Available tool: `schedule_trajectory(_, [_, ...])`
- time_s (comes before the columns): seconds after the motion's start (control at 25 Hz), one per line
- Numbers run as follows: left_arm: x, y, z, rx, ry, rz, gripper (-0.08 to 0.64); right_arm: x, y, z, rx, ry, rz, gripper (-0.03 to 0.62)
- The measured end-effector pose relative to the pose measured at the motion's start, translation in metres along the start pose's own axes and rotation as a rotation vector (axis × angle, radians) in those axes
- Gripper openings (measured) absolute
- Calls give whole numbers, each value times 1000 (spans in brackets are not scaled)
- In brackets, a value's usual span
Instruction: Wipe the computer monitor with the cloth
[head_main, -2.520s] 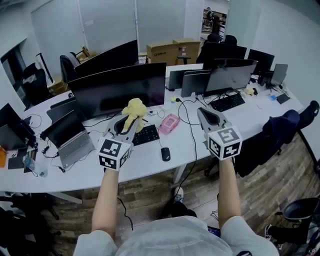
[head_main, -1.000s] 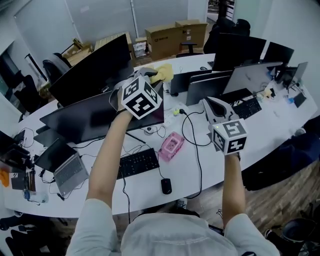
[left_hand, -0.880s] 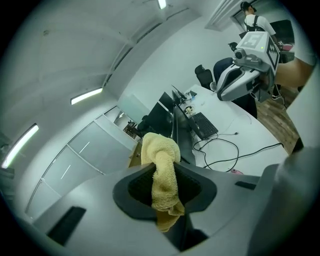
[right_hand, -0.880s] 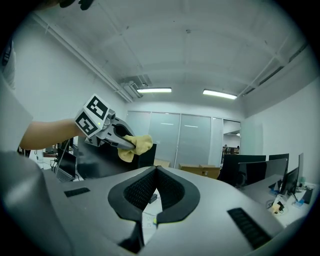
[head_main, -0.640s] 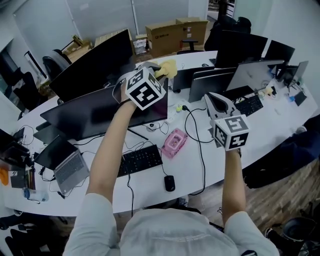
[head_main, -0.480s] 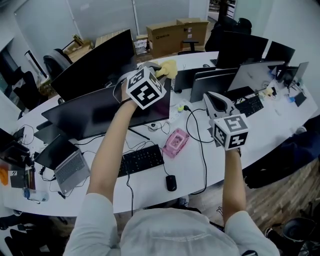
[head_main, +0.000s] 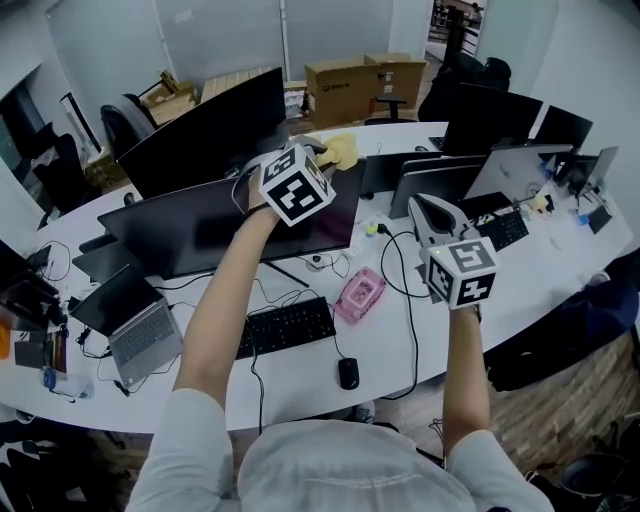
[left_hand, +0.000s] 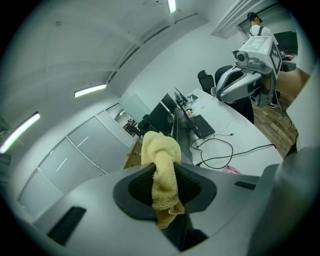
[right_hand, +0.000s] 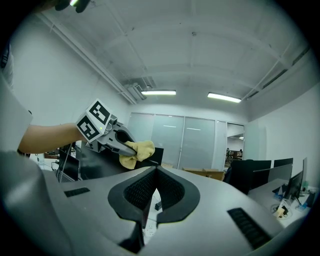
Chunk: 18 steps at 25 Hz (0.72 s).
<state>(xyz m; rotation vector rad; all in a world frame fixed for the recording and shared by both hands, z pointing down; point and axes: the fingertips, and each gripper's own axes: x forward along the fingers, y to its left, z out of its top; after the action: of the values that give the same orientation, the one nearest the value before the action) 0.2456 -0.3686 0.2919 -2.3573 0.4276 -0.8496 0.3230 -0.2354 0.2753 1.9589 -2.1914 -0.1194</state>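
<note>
Cloth (left_hand: 161, 165): yellow terry, bunched into a thick roll. Long axis runs in line w/ left claw (left_hand: 165, 186); lower end pinched b/w the jaws, the rest sticks out past the tips & folds over in a lump. Head view: cloth at top right corner of monitor (head_main: 200, 228), by its upper edge, pointing away from the person; contact w/ screen can't be told. Monitor wide, dark, upright on white tabletop (head_main: 290, 372). Right claw (right_hand: 154, 192) pressed together, nothing in it, held in air right of monitor, well apart from cloth
</note>
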Motion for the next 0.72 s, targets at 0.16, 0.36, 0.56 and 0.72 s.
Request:
schedule_trajectory(0.16, [-14, 5, -16, -7, 10, 8, 94, 9, 15, 5, -2, 3, 16, 25])
schedule_trajectory(0.36, [-35, 12, -41, -18, 36, 12, 94, 21, 39, 17, -5, -10, 39, 25])
schedule_trajectory(0.56, [-58, 24, -68, -38, 56, 27, 95, 38, 69, 29, -15, -17, 80, 25])
schedule_trajectory(0.72, [-76, 30, -88, -57, 59, 40, 95, 51, 92, 36, -12, -13, 105, 25])
